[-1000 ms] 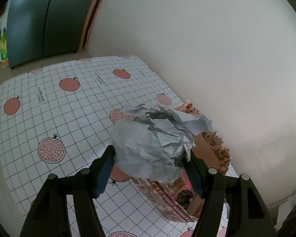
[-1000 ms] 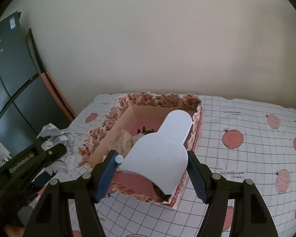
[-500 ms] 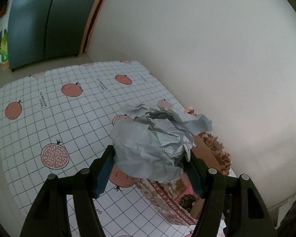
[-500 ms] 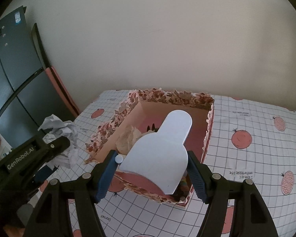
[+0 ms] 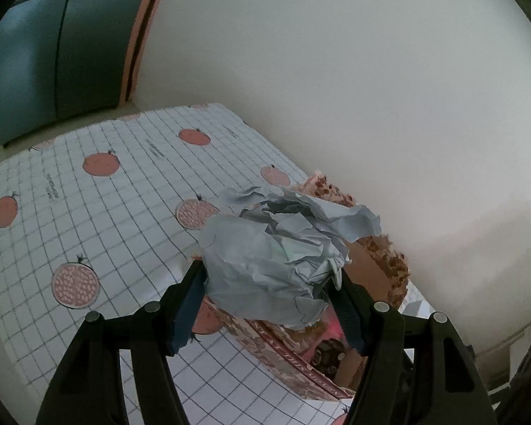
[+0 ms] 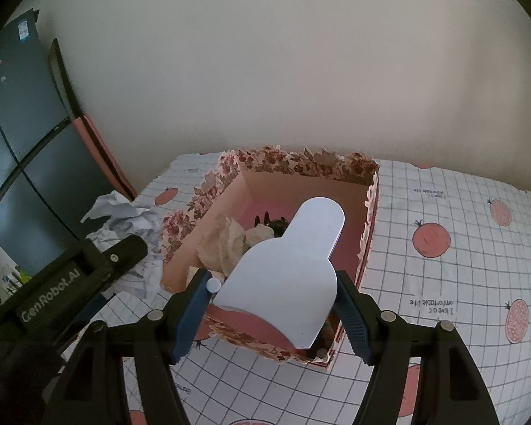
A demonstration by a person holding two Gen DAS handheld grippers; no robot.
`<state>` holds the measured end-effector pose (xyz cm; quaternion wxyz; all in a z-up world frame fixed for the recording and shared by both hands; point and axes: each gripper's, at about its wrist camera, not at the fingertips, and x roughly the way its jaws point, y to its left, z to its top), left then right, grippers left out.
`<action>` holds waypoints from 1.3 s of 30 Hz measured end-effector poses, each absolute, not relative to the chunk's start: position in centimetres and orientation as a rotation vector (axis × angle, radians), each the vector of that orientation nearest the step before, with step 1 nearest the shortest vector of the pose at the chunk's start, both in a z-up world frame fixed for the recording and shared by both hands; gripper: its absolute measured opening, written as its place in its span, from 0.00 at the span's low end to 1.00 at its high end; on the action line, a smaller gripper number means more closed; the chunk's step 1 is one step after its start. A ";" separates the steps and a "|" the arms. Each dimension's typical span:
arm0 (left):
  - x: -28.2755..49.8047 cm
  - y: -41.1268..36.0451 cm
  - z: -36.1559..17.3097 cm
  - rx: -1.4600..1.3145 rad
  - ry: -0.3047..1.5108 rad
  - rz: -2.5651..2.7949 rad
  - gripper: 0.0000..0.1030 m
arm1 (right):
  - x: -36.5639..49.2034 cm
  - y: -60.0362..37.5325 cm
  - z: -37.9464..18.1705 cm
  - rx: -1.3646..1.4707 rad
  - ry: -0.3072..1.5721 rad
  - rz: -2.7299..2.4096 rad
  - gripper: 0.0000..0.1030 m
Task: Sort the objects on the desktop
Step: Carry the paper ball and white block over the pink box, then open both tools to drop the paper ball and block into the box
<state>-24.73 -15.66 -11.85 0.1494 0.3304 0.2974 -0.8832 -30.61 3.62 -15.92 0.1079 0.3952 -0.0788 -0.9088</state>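
The left hand-held gripper (image 5: 269, 304), marked "GenRobot.AI", clamps a crumpled paper ball (image 5: 279, 248) just left of the floral box (image 6: 301, 219). The right hand-held gripper (image 6: 272, 315) clamps a white bottle (image 6: 290, 272) above the box. The bench (image 6: 442, 283) cloth reads "comfortable life".

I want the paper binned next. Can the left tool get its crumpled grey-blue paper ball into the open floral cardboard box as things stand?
Probably yes. The left tool grips the crumpled grey-blue paper ball beside the open floral cardboard box, but the right tool holds a white bottle-shaped plastic piece over its opening, narrowing the way.
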 end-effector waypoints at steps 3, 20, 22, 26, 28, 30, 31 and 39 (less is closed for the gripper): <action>-25.0 -15.3 -12.1 0.960 0.855 -2.546 0.68 | -30.7 3.7 -16.2 1.174 -0.237 -2.675 0.70; -25.2 -14.4 -12.3 0.990 0.835 -2.571 0.68 | -30.9 3.6 -16.3 1.183 -0.250 -2.671 0.70; -25.4 -14.3 -12.2 0.998 0.827 -2.574 0.70 | -31.1 3.6 -16.4 1.192 -0.242 -2.670 0.71; -25.6 -14.4 -12.3 1.014 0.832 -2.574 0.74 | -31.3 3.7 -16.7 1.215 -0.241 -2.670 0.73; -25.7 -14.3 -12.4 1.026 0.829 -2.573 0.74 | -31.2 3.9 -16.6 1.206 -0.248 -2.672 0.73; -25.8 -14.3 -12.5 1.042 0.830 -2.569 0.76 | -31.2 3.9 -16.5 1.199 -0.242 -2.678 0.73; -25.8 -14.2 -12.5 1.046 0.833 -2.568 0.77 | -31.2 3.9 -16.5 1.200 -0.240 -2.679 0.73; -26.0 -14.1 -12.7 1.064 0.821 -2.565 0.81 | -31.4 4.2 -16.7 1.224 -0.251 -2.681 0.73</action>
